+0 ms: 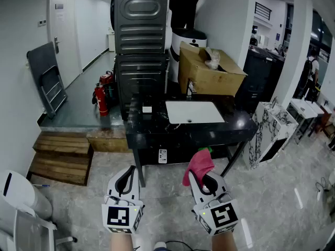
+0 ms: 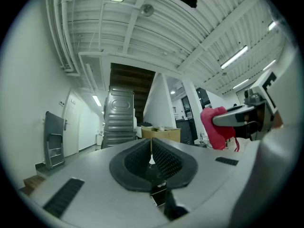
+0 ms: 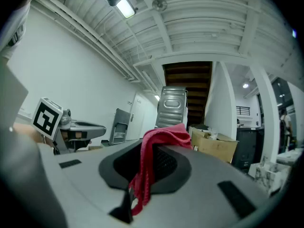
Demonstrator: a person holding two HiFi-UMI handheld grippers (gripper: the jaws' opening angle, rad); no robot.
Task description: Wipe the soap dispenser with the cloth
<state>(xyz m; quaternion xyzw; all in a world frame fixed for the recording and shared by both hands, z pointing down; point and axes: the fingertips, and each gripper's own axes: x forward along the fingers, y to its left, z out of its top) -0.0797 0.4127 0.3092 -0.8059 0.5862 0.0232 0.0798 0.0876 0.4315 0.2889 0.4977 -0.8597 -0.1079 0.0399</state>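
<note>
Open floor (image 1: 167,195) lies before the vanity (image 1: 149,129) edge; left claw (image 1: 127,170) closed empty, right claw (image 1: 204,178) gripping cloth (image 1: 199,163).

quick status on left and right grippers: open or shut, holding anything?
Left gripper: shut, nothing between its jaws.
Right gripper: shut on the crumpled pink-red fabric cloth.
</note>
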